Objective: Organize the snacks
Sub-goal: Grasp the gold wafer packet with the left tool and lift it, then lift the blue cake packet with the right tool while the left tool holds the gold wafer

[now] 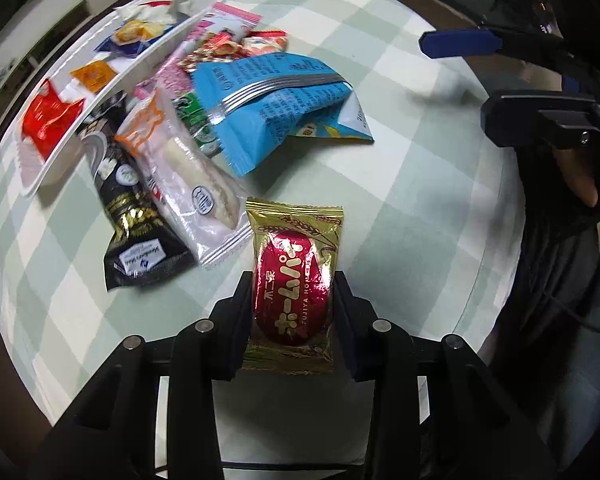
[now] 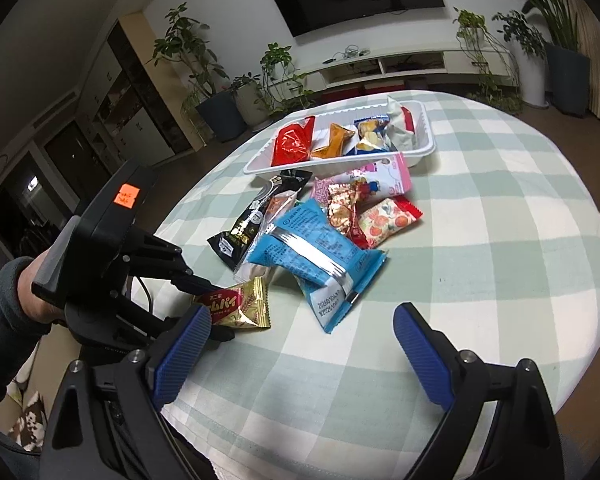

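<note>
A gold snack pack with a red oval label (image 1: pixel 296 232) (image 2: pixel 244 304) lies on the checked tablecloth near the table's front edge. My left gripper (image 1: pixel 293 280) (image 2: pixel 210 308) points steeply down over it, and its black fingers press the pack's two long sides. The right gripper (image 2: pixel 300 312) hovers open with blue pads and nothing between them, just right of the gold pack. Its blue finger (image 1: pixel 460 44) shows at the upper right of the left wrist view. A white tray (image 1: pixel 140 64) (image 2: pixel 332 164) at the far side holds several small packs.
A loose pile lies between the tray and the gold pack: a blue pack (image 1: pixel 276 96) (image 2: pixel 312 256), a black pack (image 1: pixel 128 208) (image 2: pixel 256 216), a clear white pack (image 1: pixel 188 176) and a pink pack (image 2: pixel 380 176). Bare cloth (image 2: pixel 480 260) spreads to the right.
</note>
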Available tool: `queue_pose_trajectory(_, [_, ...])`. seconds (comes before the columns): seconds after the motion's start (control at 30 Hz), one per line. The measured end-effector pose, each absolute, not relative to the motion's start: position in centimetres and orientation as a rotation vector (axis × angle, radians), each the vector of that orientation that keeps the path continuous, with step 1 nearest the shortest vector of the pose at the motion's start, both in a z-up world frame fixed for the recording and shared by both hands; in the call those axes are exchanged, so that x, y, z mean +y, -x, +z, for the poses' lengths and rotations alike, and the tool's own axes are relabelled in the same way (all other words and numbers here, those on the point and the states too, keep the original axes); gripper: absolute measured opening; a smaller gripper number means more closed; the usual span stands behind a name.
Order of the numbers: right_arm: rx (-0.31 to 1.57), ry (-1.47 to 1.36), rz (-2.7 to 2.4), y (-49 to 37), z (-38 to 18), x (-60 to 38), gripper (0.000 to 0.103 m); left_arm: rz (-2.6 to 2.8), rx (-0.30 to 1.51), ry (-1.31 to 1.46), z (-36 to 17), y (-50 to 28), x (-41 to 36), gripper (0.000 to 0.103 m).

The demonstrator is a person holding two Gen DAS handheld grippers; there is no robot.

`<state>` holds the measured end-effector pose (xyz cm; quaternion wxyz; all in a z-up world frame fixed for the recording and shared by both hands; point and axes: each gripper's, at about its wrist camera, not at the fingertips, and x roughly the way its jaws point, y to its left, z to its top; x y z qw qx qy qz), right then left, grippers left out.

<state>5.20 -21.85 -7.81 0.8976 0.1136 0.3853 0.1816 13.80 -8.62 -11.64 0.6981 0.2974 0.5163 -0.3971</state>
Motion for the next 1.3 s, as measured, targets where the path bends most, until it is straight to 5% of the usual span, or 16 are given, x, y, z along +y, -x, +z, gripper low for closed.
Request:
queue_pose_trajectory(0.43, [0.862, 0.084, 0.486, -10.4, -7.0, -18.7, 0.085, -0.770, 1.076, -0.050, -9.9, -11.5, -1.0, 0.034])
queue_pose_trajectory(0.8, [0.993, 0.360, 0.545, -15.2, -10.2, -15.8, 0.077, -0.763, 1.036, 0.104, -9.9, -9.4, 0.9, 0.034])
queue_pose_trajectory(1.03, [1.046, 0.400, 0.561, -15.7, -11.5, -15.5, 0.054, -0.763, 1.033, 0.121, -10.0, -9.5, 1.2, 0.034])
queue_pose_trajectory(1.3, [1.043, 0.314, 0.574, -14.7, -11.5, -16.0, 0.042, -0.761, 1.029, 0.131, -10.1, -9.4, 1.4, 0.034])
